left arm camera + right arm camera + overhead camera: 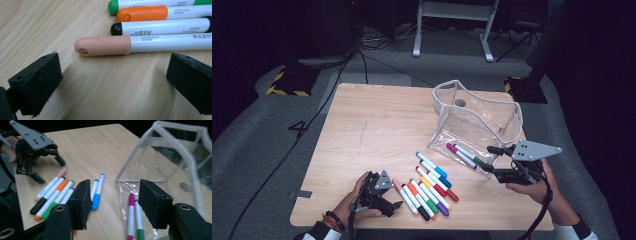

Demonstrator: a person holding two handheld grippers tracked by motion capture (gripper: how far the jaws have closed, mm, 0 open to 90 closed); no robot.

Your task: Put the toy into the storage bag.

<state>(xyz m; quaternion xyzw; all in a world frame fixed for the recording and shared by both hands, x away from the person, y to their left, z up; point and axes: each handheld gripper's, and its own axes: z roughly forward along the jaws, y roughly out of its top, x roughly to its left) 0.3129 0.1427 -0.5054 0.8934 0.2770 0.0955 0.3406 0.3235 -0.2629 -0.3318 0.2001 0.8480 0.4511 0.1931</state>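
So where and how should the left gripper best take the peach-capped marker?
Probably across the white barrel just behind the peach cap, coming straight down. The peach-capped marker lies flat on the table at the outer edge of the row; its side toward the open left gripper is free, but the black-capped marker lies close alongside, so one jaw must slip into that narrow gap.

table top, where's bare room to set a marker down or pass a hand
The widest free patch of the table is its far left half, bordered by the clear pouch and the marker row. A narrow strip lies between the left hand-held gripper and the peach marker. It is crowded between the markers, the pouch mouth and the right hand-held gripper.
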